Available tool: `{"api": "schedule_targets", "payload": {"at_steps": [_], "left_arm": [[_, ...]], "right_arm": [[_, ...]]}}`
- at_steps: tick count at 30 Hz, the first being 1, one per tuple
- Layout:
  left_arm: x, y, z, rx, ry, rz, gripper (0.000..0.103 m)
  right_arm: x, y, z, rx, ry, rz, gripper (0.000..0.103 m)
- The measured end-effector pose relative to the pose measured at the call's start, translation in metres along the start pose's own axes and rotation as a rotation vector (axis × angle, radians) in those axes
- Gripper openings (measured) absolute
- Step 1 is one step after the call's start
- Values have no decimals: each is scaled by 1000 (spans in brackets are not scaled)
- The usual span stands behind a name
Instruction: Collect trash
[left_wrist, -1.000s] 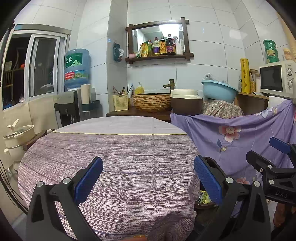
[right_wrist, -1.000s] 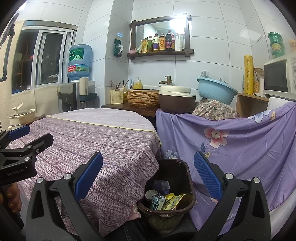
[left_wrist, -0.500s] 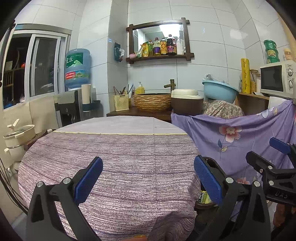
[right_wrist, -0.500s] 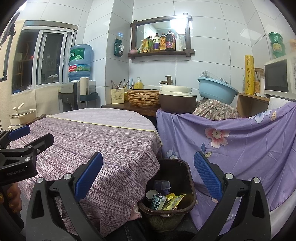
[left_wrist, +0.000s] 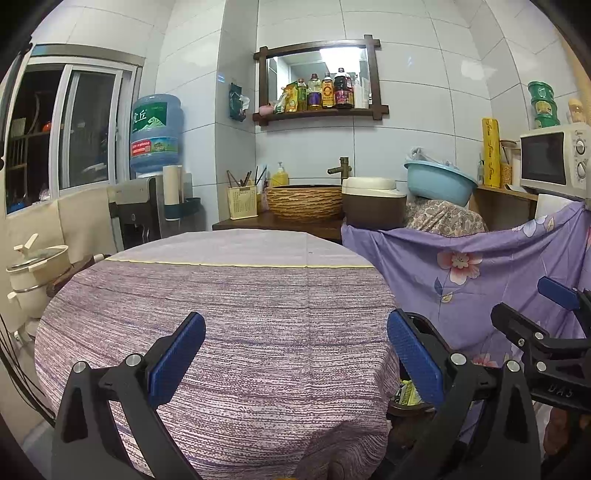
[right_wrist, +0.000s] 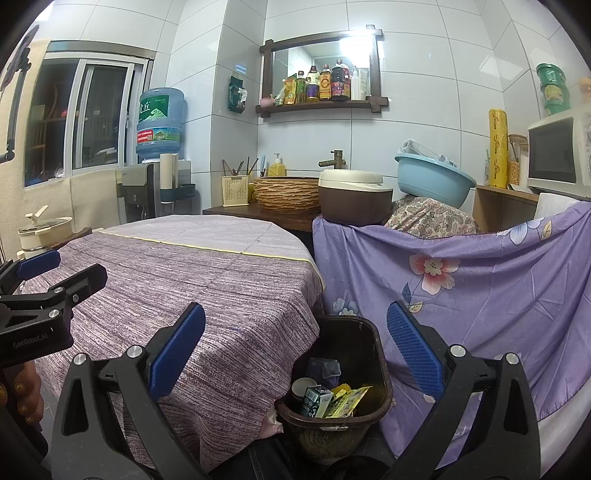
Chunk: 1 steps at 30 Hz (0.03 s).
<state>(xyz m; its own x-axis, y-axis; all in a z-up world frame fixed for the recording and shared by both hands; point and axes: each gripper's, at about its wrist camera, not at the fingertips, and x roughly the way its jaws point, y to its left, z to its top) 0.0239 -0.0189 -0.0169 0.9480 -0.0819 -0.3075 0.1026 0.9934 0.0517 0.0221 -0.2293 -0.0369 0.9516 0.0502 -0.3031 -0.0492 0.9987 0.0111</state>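
Note:
A dark brown trash bin (right_wrist: 380, 376) stands on the floor between the round table (right_wrist: 207, 280) and a purple flowered cloth. It holds a small green carton (right_wrist: 314, 399), yellow wrappers (right_wrist: 347, 400), a cup and a crumpled bluish piece. My right gripper (right_wrist: 295, 343) hangs open above and just before the bin, with nothing between its blue pads. Over the table's near part my left gripper (left_wrist: 295, 354) also stands open and holds nothing. In the left wrist view only a sliver of the bin (left_wrist: 408, 397) shows past the table's right edge, and the tabletop (left_wrist: 229, 295) bears no items.
The purple flowered cloth (right_wrist: 480, 295) drapes furniture at the right. A counter behind carries a woven basin (right_wrist: 288, 194), a brown rice cooker (right_wrist: 354, 201) and a blue tub (right_wrist: 434, 181). A water dispenser (left_wrist: 155, 177) and a pot (left_wrist: 35, 266) stand at the left. A microwave (left_wrist: 554, 158) sits far right.

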Motion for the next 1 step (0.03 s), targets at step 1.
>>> {"api": "schedule_targets", "payload": {"at_steps": [1], "left_arm": [[0, 0, 0, 0, 0, 0, 98]], "right_arm": [[0, 0, 0, 0, -1, 0, 97]]}}
